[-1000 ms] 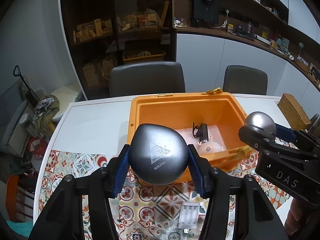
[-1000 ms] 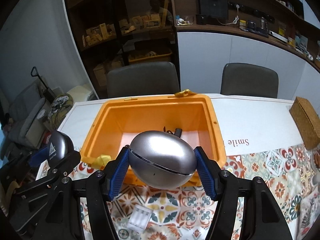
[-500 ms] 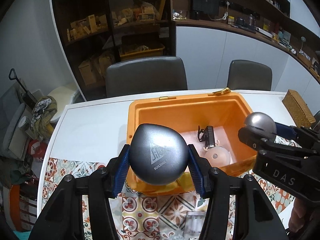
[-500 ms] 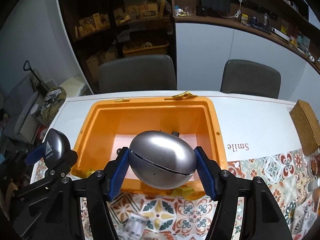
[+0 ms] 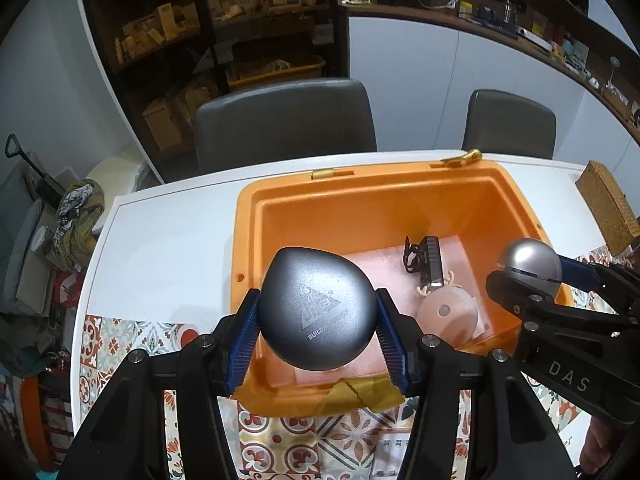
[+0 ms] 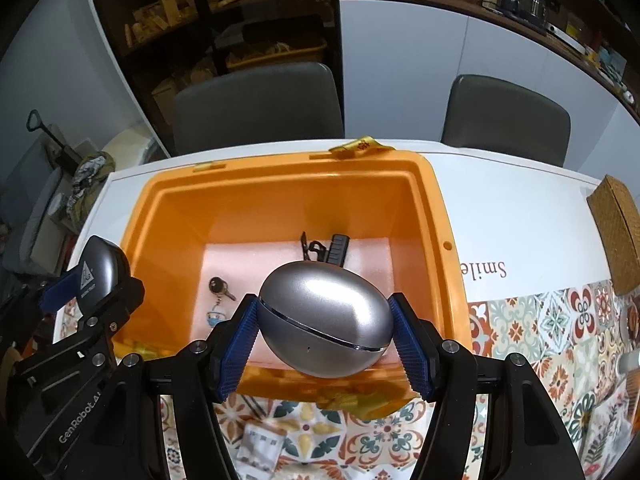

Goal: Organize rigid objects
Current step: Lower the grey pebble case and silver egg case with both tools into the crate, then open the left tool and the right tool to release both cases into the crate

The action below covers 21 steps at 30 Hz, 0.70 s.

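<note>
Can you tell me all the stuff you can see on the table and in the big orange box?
orange box: one, orange, open on the white table
dark grey case: one, grey with a triangle logo, held over the box's near edge
silver egg-shaped case: one, shiny silver, held over the box's near edge
foam sheet: one, pale pink, on the box floor
black clip device: one, black, on the foam
round pink gadget: one, pale pink, on the foam beside the black device
key with charm: one, dark key, blue-white charm, left part of the foam
clear battery holder: one, clear, on the patterned cloth before the box
woven box: one, brown, table's right edge
chairs: two, grey, behind the table
left gripper: one, black with blue pads
right gripper: one, black with blue pads
</note>
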### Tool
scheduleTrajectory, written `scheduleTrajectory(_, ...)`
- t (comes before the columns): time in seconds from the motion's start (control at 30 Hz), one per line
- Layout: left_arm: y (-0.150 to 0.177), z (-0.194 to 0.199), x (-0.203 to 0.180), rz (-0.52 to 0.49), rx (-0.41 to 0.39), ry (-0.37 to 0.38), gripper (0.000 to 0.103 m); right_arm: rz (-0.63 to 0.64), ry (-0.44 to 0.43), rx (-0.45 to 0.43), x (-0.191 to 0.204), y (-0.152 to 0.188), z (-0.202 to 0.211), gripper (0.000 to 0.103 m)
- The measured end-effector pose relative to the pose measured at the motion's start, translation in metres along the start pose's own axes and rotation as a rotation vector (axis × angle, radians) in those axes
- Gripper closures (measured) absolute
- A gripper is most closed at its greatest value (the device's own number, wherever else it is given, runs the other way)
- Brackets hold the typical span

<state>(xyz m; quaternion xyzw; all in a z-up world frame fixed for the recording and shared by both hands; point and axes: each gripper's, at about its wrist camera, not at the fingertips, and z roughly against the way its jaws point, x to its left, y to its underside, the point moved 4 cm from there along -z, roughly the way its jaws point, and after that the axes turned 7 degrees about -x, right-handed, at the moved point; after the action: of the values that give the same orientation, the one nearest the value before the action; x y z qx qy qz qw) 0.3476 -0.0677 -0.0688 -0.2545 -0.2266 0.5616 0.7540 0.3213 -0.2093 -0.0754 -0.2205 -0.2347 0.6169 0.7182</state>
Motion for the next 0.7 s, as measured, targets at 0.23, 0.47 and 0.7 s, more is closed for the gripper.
scheduleTrajectory(0.23, 0.002, -0.013, -0.003, -0.006, 0.035, 0.009, 0.048, 0.009, 0.010, 0.029, -0.001, 0.000, -0.010, 0.038)
scheduleTrajectory(0.47, 0.006, -0.024, -0.007, -0.017, 0.073, -0.001, 0.048, 0.027, 0.018, 0.038, 0.000, 0.003, -0.014, 0.038)
scheduleTrajectory(0.7, 0.005, -0.019, -0.007, -0.024, 0.062, -0.019, 0.041, 0.029, 0.026, 0.037, -0.002, 0.003, -0.013, 0.038)
